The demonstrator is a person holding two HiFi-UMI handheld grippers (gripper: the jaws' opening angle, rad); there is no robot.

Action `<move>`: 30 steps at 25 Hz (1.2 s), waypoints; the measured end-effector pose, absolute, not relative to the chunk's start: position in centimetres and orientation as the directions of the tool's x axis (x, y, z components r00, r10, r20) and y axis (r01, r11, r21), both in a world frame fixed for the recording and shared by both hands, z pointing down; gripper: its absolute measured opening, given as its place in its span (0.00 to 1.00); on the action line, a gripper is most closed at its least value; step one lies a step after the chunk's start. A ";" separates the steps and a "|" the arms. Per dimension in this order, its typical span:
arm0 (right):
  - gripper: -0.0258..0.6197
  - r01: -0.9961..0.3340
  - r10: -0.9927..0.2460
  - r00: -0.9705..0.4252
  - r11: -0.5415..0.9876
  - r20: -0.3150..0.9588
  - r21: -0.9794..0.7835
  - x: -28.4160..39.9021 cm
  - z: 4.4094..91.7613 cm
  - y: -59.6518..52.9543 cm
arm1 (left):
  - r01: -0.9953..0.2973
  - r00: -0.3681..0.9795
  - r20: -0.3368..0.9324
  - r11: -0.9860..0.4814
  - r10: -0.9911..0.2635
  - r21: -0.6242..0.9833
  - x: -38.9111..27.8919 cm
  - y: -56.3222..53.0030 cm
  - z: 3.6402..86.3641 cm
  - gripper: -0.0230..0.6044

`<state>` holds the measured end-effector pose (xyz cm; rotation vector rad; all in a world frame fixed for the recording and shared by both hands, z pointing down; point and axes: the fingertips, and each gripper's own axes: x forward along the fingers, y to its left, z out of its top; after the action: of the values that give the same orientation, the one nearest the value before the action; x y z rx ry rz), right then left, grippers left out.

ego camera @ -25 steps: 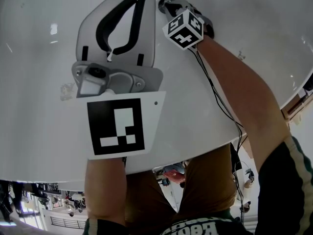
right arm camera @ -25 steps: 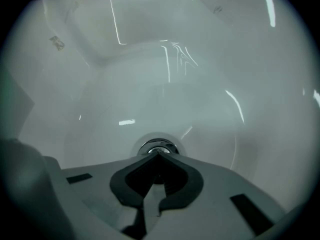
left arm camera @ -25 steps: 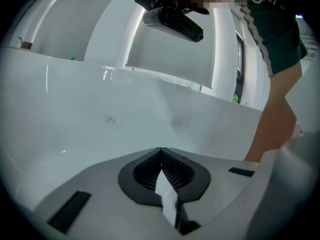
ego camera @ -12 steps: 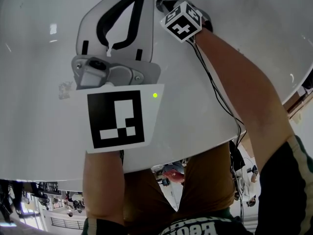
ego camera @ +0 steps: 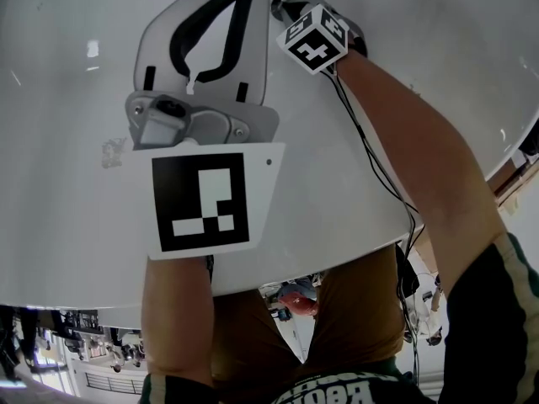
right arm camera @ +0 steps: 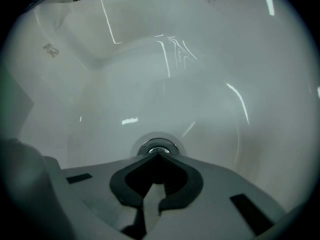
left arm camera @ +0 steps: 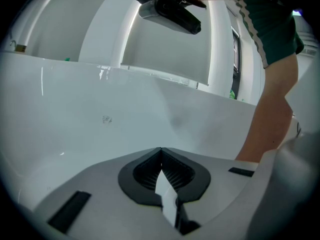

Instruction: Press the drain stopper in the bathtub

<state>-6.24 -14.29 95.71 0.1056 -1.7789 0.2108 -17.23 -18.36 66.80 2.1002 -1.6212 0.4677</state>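
the right gripper (right arm camera: 158, 156), fingers together, pointed down at the drain stopper (right arm camera: 157, 145) in the bathtub (right arm camera: 215, 79) floor; the left gripper (left arm camera: 161, 151), fingers likewise together and empty, hovered nearby.

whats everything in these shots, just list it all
bathtub: one, white, fills every view
drain stopper: one, silver metal, on the tub floor right at the right gripper's tips
smudge: one, grey, on the tub wall beside the left gripper
cable: one, black, running along the right arm
left gripper: one, grey with black pads, jaws together and empty, held over the tub wall
right gripper: one, grey with black pads, jaws together, pointing down at the stopper
arms: two, bare, reaching into the tub
shirt: one, dark green, lower right
trousers: one pair, brown, below the tub rim
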 end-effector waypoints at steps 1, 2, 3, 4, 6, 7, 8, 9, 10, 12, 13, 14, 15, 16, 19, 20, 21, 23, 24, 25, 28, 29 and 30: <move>0.06 -0.186 0.052 -0.215 0.978 0.975 -0.093 -6.2 95.6 -14.3 | -0.967 0.254 0.516 -0.212 -0.818 0.140 -17.2 -18.3 66.8 0.04; 0.06 -0.186 0.065 -0.214 0.977 0.975 -0.106 -6.1 95.4 -14.2 | -0.967 0.253 0.511 -0.212 -0.821 0.139 -17.3 -18.3 66.6 0.04; 0.06 -0.187 0.079 -0.216 0.975 0.973 -0.121 -6.1 95.1 -14.3 | -0.968 0.252 0.503 -0.213 -0.827 0.136 -17.3 -18.4 66.4 0.04; 0.06 -0.190 0.088 -0.218 0.973 0.972 -0.130 -6.1 94.7 -14.4 | -0.968 0.252 0.494 -0.214 -0.832 0.133 -17.3 -18.5 66.2 0.04; 0.06 -0.185 0.077 -0.219 0.975 0.973 -0.119 -6.0 94.3 -14.6 | -0.968 0.251 0.489 -0.214 -0.835 0.131 -17.2 -18.4 66.0 0.04; 0.06 -0.174 0.069 -0.214 0.979 0.974 -0.107 -6.0 94.3 -14.4 | -0.968 0.251 0.495 -0.213 -0.832 0.133 -17.0 -18.2 66.1 0.04; 0.06 -0.158 0.067 -0.207 0.982 0.976 -0.101 -5.9 94.3 -14.0 | -0.967 0.253 0.502 -0.214 -0.827 0.135 -16.9 -18.0 66.2 0.04; 0.06 -0.143 0.071 -0.202 0.984 0.977 -0.101 -5.8 94.4 -13.7 | -0.966 0.257 0.506 -0.217 -0.823 0.137 -16.7 -17.8 66.3 0.04; 0.06 -0.138 0.078 -0.198 0.985 0.977 -0.106 -5.8 94.5 -13.5 | -0.965 0.261 0.506 -0.223 -0.822 0.137 -16.6 -17.8 66.3 0.04; 0.06 -0.153 0.083 -0.204 0.981 0.975 -0.116 -5.8 94.6 -13.9 | -0.964 0.267 0.506 -0.233 -0.820 0.130 -16.5 -17.9 66.5 0.04; 0.06 -0.163 0.081 -0.212 0.980 0.974 -0.117 -5.9 94.5 -14.1 | -0.964 0.265 0.509 -0.234 -0.819 0.126 -16.5 -17.9 66.7 0.04; 0.06 -0.168 0.076 -0.222 0.979 0.972 -0.115 -5.9 94.4 -14.2 | -0.965 0.261 0.512 -0.232 -0.818 0.122 -16.5 -17.9 66.8 0.04; 0.06 -0.169 0.070 -0.232 0.979 0.970 -0.112 -5.9 94.4 -14.2 | -0.966 0.257 0.514 -0.228 -0.818 0.120 -16.6 -17.8 66.8 0.04; 0.06 -0.169 0.064 -0.240 0.980 0.969 -0.107 -5.9 94.3 -14.0 | -0.967 0.255 0.514 -0.225 -0.819 0.120 -16.6 -17.7 66.8 0.04; 0.06 -0.176 0.050 -0.257 0.980 0.965 -0.098 -6.0 94.3 -14.0 | -0.965 0.261 0.509 -0.232 -0.820 0.122 -16.5 -17.8 66.9 0.04; 0.06 -0.180 0.047 -0.260 0.979 0.965 -0.097 -6.1 94.3 -14.1 | -0.964 0.266 0.508 -0.237 -0.819 0.122 -16.4 -17.8 67.0 0.04; 0.06 -0.183 0.046 -0.261 0.978 0.964 -0.096 -6.1 94.3 -14.1 | -0.963 0.270 0.508 -0.241 -0.818 0.122 -16.3 -17.8 67.1 0.04; 0.06 -0.179 0.046 -0.260 0.979 0.965 -0.094 -6.0 94.3 -14.1 | -0.961 0.276 0.515 -0.248 -0.811 0.125 -16.1 -17.7 67.3 0.04; 0.06 -0.171 0.045 -0.258 0.981 0.965 -0.092 -6.0 94.3 -14.1 | -0.960 0.278 0.519 -0.250 -0.808 0.125 -16.0 -17.6 67.4 0.04; 0.06 -0.163 0.044 -0.258 0.983 0.965 -0.088 -6.0 94.3 -14.0 | -0.960 0.279 0.521 -0.251 -0.807 0.126 -16.0 -17.6 67.4 0.04; 0.06 -0.150 0.046 -0.260 0.985 0.964 -0.088 -6.3 94.1 -14.1 | -0.960 0.277 0.519 -0.249 -0.808 0.124 -16.2 -17.6 67.2 0.04; 0.06 -0.149 0.048 -0.262 0.985 0.964 -0.090 -6.4 94.1 -14.1 | -0.960 0.277 0.520 -0.249 -0.808 0.125 -16.3 -17.6 67.2 0.04; 0.06 -0.147 0.050 -0.262 0.985 0.964 -0.091 -6.4 94.1 -14.1 | -0.960 0.277 0.521 -0.249 -0.807 0.125 -16.3 -17.6 67.2 0.04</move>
<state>-6.43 -14.07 94.06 0.0710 -1.8268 0.1883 -16.30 -17.62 67.25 2.1349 -1.5925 0.4951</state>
